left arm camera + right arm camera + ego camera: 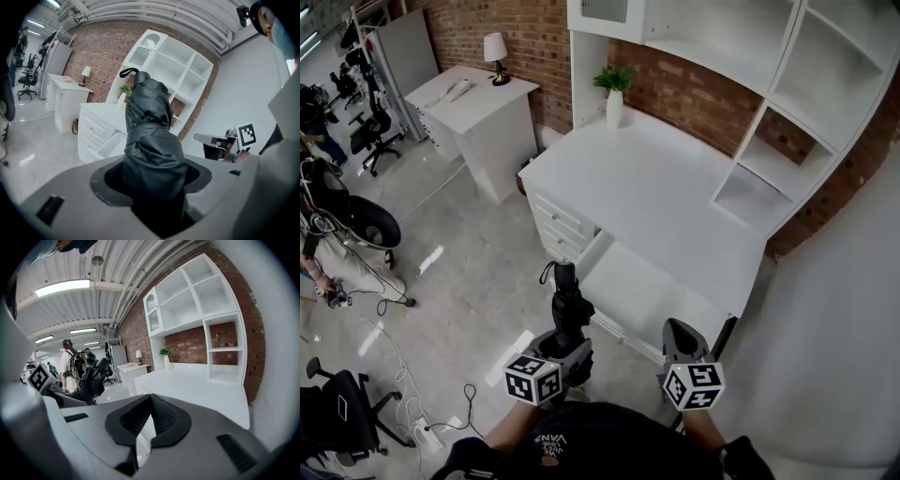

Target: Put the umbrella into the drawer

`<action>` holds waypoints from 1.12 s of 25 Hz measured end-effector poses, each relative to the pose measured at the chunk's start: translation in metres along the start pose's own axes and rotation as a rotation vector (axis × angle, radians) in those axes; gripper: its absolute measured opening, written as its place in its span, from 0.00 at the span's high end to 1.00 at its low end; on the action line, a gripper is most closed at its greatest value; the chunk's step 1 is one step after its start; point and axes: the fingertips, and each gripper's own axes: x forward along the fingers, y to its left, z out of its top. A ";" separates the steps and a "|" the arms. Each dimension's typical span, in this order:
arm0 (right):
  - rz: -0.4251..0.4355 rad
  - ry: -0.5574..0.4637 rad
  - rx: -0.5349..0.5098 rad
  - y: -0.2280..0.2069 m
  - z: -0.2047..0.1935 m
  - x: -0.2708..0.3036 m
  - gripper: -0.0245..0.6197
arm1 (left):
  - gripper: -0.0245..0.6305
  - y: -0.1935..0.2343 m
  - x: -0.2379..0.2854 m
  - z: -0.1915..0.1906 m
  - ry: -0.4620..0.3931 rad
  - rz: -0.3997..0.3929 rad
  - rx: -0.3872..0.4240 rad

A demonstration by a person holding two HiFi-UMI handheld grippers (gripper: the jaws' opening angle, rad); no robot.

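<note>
Left gripper (565, 349) clamped on lower end of folded black umbrella (567, 305). Umbrella juts up and forward from jaws, in air, short of open desk drawer (642, 298). Right gripper (680, 339) closed, empty.

Risks:
- long free end strikes desk top (656, 197) edge above drawer
- wrist strap snags drawer front
- slick fabric slips between pads

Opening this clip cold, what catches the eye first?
A folded black umbrella stands up out of the left claw, which is shut on it, low in the head view. Beyond it is a big white desk with a drawer pulled open at its near edge. The right claw is shut and empty.
</note>
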 end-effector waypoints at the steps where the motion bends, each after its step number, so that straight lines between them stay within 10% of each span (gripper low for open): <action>1: -0.010 -0.003 0.005 0.001 0.004 0.007 0.96 | 0.56 0.006 0.004 0.005 0.008 -0.009 0.003; 16: -0.161 -0.011 0.066 0.002 0.017 0.075 0.96 | 0.56 0.073 0.081 0.041 0.109 -0.135 0.019; 28: -0.095 0.048 0.042 -0.036 0.020 0.114 0.96 | 0.56 0.072 0.165 0.038 0.140 -0.118 -0.118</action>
